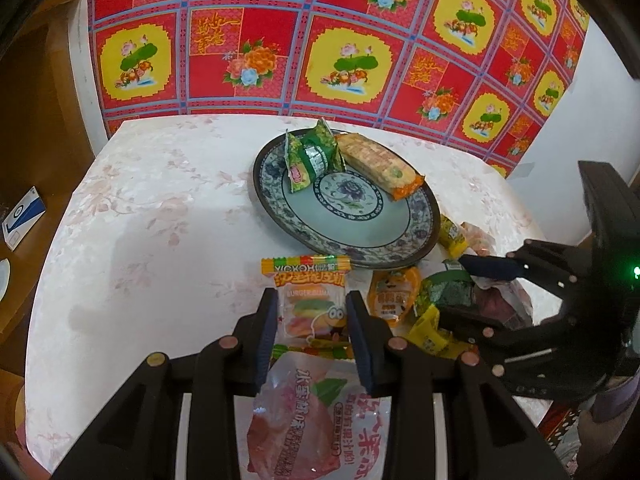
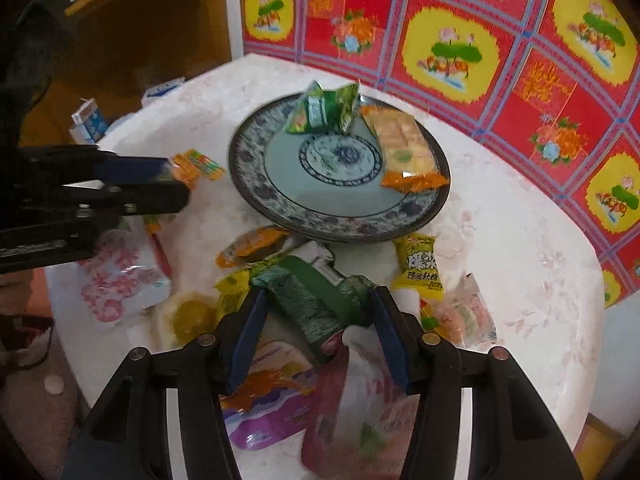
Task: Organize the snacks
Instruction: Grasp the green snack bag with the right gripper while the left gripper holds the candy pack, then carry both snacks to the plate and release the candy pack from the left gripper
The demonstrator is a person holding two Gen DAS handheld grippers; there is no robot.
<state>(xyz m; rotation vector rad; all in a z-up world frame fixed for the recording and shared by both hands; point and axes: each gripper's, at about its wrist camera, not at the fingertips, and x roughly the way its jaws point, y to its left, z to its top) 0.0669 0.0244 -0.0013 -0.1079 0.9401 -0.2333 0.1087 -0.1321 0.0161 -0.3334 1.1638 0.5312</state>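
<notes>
A blue-patterned plate (image 1: 360, 236) (image 2: 280, 196) holds two green packets (image 1: 316, 152) (image 2: 324, 110) and an orange cracker pack (image 1: 380, 160) (image 2: 404, 148). My left gripper (image 1: 312, 312) has its pads on both sides of a burger gummy packet (image 1: 310, 304) (image 2: 196, 166) near the plate's front. My right gripper (image 2: 318, 306) (image 1: 464, 284) is open around a dark green seaweed packet (image 2: 316, 296) (image 1: 448, 290) in the loose snack pile.
Loose snacks lie in front of the plate: an orange jelly cup (image 1: 394, 296) (image 2: 252, 246), yellow candies (image 2: 420, 264), a pink fruit bag (image 1: 312, 412) and a purple pouch (image 2: 268, 396). A red patterned cloth (image 1: 320, 40) hangs behind the white table (image 1: 140, 200).
</notes>
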